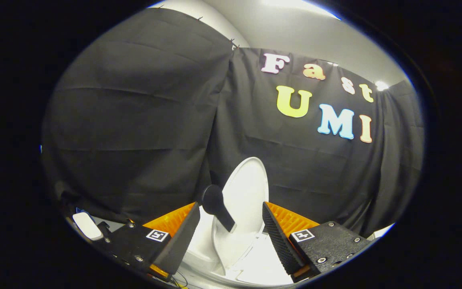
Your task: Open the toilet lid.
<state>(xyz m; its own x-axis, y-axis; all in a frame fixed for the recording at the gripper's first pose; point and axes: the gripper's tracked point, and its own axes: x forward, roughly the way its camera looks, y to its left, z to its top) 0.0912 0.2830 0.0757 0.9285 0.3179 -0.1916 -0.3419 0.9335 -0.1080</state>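
I judge the job nearly done: the toilet lid [247, 188] stands raised beyond my gripper [231, 237], whose fingers gape wide, gripping nothing.

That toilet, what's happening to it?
A person is working on the toilet lid with a hand-held gripper. The lid already stands raised, almost upright, against the black cloth wall. A dark handle sticks out from it. The gripper's fingers are open, with the lid just ahead between them, not squeezing anything.
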